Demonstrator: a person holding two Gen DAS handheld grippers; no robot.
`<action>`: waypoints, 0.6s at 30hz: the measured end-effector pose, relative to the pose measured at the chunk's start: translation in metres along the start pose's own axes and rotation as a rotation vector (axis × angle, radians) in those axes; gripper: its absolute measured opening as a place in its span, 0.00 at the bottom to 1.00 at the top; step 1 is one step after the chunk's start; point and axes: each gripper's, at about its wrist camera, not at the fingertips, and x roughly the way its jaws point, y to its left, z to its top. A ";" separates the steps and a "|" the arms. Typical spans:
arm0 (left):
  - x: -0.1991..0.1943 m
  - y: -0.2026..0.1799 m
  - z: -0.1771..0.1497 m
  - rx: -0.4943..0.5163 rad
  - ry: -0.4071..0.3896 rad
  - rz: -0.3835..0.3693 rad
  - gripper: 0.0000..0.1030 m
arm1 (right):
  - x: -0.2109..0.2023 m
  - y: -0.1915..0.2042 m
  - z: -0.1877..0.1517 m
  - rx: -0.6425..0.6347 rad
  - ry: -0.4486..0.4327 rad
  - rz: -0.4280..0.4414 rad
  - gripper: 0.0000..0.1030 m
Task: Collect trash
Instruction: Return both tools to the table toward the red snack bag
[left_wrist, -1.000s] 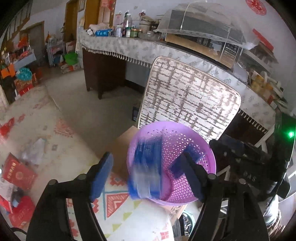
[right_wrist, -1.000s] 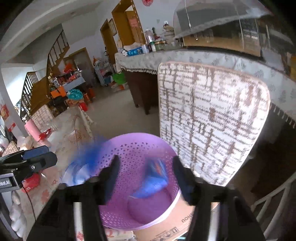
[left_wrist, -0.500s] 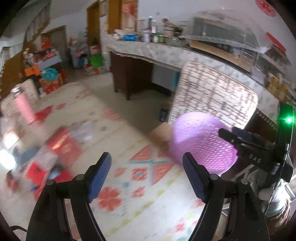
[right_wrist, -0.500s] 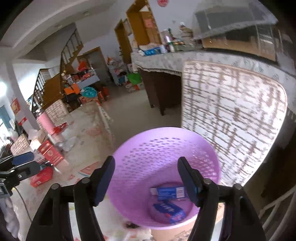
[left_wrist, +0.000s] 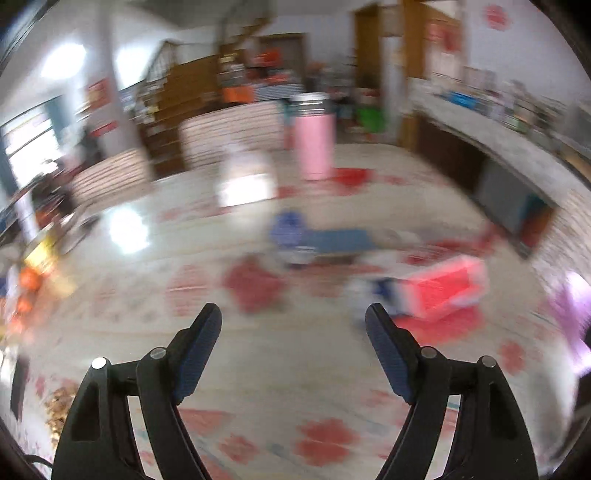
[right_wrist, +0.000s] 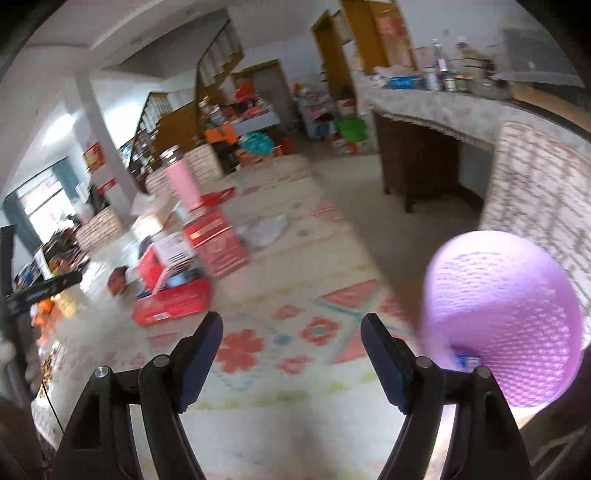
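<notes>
While the left wrist view is badly smeared, the left gripper (left_wrist: 293, 323) can be made out with its jaws spread wide and nothing between them; they have just been opening further. Ahead of it on the patterned tablecloth (left_wrist: 280, 373) a red box (left_wrist: 443, 286) is seen to the right, a blue packet (left_wrist: 325, 238) beyond the middle, and a pink flask (left_wrist: 314, 138) upright further back. At the far right edge only a purple sliver of the basket (left_wrist: 570, 301) is caught. From the right wrist view, the right gripper (right_wrist: 291, 326) is likewise shown wide open and empty, its jaws also just having widened. The purple basket (right_wrist: 506, 325) stands just right of it, with a small white and blue carton (right_wrist: 466, 360) visible inside. The remaining litter, a heap of red boxes (right_wrist: 184, 266) and a clear plastic bag (right_wrist: 264, 229), is left well apart from the basket across the cloth. Judged from the blur, a pick could be misjudged: a flat box may be pushed rather than gripped, or the flask knocked over.
</notes>
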 end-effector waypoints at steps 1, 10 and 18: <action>0.013 0.020 0.004 -0.038 0.021 0.013 0.78 | 0.007 0.006 0.001 -0.002 0.011 0.012 0.79; 0.097 0.060 0.025 -0.166 0.128 -0.039 0.79 | 0.056 0.052 0.003 -0.005 0.105 0.079 0.79; 0.156 0.045 0.023 -0.156 0.249 -0.045 0.80 | 0.074 0.072 0.011 -0.044 0.121 0.069 0.79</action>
